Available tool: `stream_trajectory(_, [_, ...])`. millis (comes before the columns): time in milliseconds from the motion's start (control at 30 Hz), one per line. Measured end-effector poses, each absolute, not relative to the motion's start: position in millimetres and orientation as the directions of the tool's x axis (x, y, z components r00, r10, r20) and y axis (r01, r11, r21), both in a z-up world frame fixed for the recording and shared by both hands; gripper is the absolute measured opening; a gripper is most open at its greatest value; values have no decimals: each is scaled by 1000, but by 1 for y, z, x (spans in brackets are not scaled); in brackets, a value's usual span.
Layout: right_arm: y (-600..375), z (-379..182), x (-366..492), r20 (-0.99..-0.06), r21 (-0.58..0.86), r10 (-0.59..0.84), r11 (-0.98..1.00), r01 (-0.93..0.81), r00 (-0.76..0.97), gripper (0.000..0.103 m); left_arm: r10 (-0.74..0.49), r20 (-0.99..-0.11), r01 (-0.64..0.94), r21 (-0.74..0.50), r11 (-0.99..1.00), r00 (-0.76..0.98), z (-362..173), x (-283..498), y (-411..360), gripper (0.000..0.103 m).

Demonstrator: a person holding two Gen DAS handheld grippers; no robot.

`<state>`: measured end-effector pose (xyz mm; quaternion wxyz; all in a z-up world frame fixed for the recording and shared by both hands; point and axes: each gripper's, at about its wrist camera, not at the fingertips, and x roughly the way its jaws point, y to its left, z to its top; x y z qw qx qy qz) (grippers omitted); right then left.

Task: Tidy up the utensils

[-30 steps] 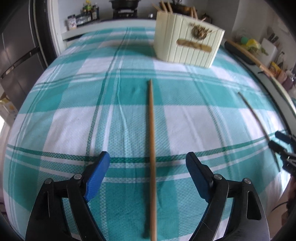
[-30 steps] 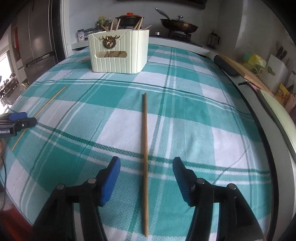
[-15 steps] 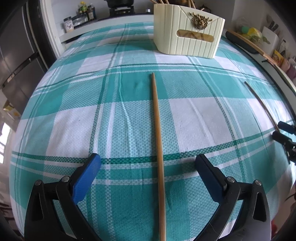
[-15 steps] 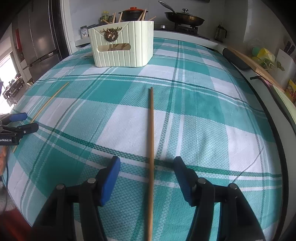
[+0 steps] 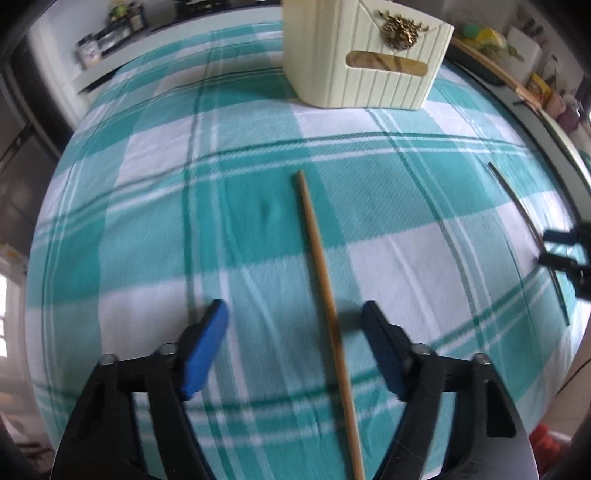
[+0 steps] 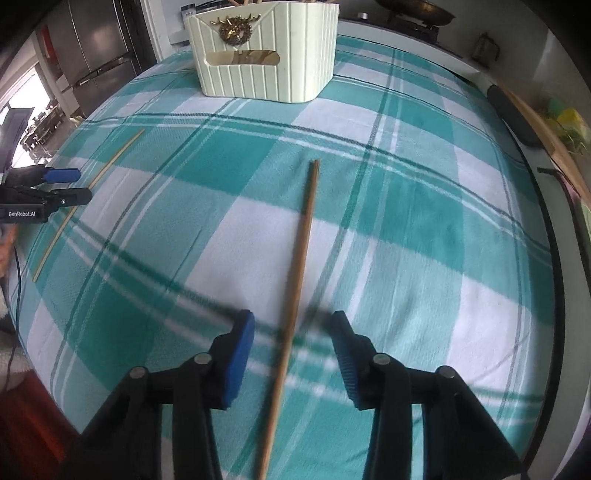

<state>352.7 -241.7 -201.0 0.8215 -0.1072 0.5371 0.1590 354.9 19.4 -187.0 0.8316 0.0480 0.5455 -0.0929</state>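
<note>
Two chopsticks lie on the teal checked tablecloth [image 5: 258, 221]. The pale chopstick [image 5: 317, 258] runs lengthwise between the blue pads of my left gripper [image 5: 294, 310]. Its jaws are closing and neither pad touches the stick. The darker chopstick [image 6: 301, 254] lies between the pads of my right gripper [image 6: 291, 317], whose jaws are also closing without contact. A cream ribbed basket [image 5: 365, 66] [image 6: 266, 59] stands at the far end with stick ends poking out of it. Each gripper shows in the other's view: the right gripper [image 5: 565, 251] over the dark chopstick [image 5: 524, 221], the left gripper [image 6: 66, 184] over the pale chopstick [image 6: 92, 181].
A stove with a pan [image 6: 413, 14] stands behind the table. A steel fridge [image 6: 92, 55] is at the far left. A counter with a wooden board [image 6: 535, 122] and small items runs along the right edge. Jars sit on a shelf [image 5: 110, 26].
Both grippers have slid forward along their chopsticks toward the basket, which looms larger. The left jaws widened and then narrowed; the right jaws have narrowed. Both sticks lie where they were.
</note>
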Motion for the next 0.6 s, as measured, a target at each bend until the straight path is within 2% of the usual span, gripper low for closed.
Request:
stream_trajectory(33, [-240,-201,360,-917,-5,146,926,-376,372,40,-106,-917,213,-24,977,384,-186,360,18,68])
stream_trajectory(100, [-235,-201,380,-916,4,153,928,-373,371,37,-106,-920,211,-26,977,378,-185,371,16,53])
stream_trajectory(133, [-233,-201,390,-914,11,159,930,-369,373,34,-102,-920,208,-23,978,377,-185,376,15,50])
stream_trajectory(167, [-231,-201,398,-913,14,160,931,-365,375,30,-105,-920,205,-27,978,378,-184,381,14,40])
stream_trajectory(200, [-229,-200,408,-910,13,160,934,-358,382,21,-104,-918,202,-27,979,382,-183,384,14,25])
stream_trajectory(267, [-227,-200,423,-908,28,170,937,-347,384,7,-126,-915,208,-47,977,384,-183,388,12,6])
stream_trajectory(400, [-229,-195,436,-892,93,212,951,-296,399,6,-192,-890,192,-121,974,413,-175,384,17,4])
stream_trajectory(600, [-233,-145,402,-798,131,287,941,-313,530,6,-261,-795,222,-163,961,547,-121,348,24,4])
